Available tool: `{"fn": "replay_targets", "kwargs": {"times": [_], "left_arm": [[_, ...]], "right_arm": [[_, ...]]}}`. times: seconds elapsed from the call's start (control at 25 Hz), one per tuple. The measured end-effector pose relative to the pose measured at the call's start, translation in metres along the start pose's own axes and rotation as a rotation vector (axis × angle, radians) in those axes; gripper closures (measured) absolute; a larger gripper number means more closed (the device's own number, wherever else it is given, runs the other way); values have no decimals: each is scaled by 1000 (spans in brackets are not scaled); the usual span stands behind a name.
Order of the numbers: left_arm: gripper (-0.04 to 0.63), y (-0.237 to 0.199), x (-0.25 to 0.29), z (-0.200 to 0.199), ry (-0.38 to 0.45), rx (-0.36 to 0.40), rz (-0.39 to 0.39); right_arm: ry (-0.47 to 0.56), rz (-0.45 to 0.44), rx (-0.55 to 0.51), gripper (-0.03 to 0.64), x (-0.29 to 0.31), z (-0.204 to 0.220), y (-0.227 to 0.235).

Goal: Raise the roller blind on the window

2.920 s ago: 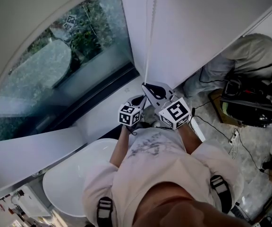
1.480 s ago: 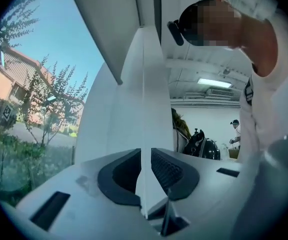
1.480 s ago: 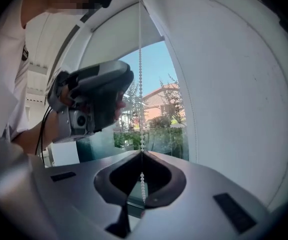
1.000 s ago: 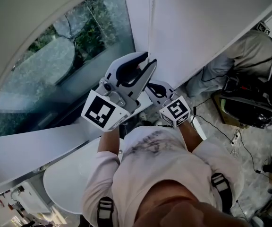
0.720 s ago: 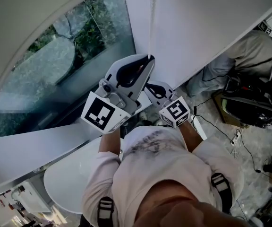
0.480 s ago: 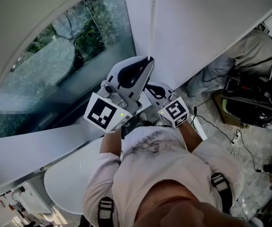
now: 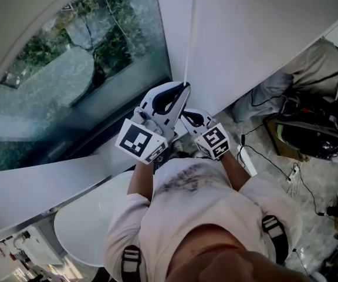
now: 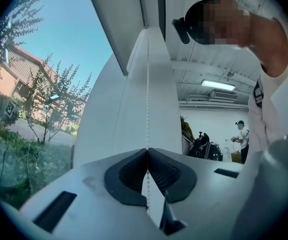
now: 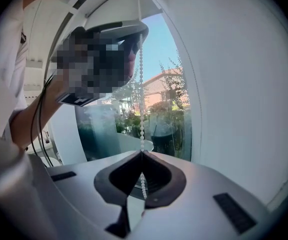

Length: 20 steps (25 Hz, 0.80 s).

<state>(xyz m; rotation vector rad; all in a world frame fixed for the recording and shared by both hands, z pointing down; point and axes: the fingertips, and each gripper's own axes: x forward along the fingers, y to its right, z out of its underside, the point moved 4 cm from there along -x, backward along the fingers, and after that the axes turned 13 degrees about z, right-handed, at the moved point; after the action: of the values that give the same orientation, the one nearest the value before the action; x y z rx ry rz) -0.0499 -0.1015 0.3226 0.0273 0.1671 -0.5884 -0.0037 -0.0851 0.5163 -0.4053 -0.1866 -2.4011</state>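
A white bead chain [image 7: 190, 34] hangs beside the white roller blind [image 7: 257, 34] at the window [image 7: 69, 75]. My left gripper [image 7: 185, 86] is shut on the chain, the higher of the two grips. In the left gripper view the chain [image 8: 147, 94] runs down into the closed pads of the left gripper [image 8: 147, 149]. Just below, my right gripper [image 7: 182, 113] is shut on the same chain. The right gripper view shows the beads [image 9: 141, 84] pinched at the tips of the right gripper [image 9: 141, 152], with a short length hanging behind the pads.
A white round tub [image 7: 93, 222] sits low at the left under the window sill [image 7: 51, 184]. A person [image 7: 298, 75] sits on the floor at the right, with black gear [image 7: 313, 134] and cables beside them. Another person [image 8: 241, 139] stands far back in the room.
The left gripper, which stood open round the chain above the right one, has shut on it. Both grippers have since come down together with the chain.
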Motion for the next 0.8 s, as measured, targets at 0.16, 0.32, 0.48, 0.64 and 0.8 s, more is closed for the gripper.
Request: {"fn": "replay_targets", "kwargs": {"times": [0.16,0.32,0.48,0.64,0.8], "left_arm": [[586,-2,1,23,-39,-29,-6],[586,-3,-2,45,-80,-59,-9],[586,-6,-6,66,-106,-93,-16],[586,-5,-8,80,-121,-120,-17],[586,1,-7,90,-142,-131,-14]], "right_arm": [[-54,0,1,555,8,21,2],[-107,2,7,555,14,41,0],[-158,9,19,555,19,61,2],[-196,14,22,555,20,76,4],[-229,14,15,555,19,86,3]]}}
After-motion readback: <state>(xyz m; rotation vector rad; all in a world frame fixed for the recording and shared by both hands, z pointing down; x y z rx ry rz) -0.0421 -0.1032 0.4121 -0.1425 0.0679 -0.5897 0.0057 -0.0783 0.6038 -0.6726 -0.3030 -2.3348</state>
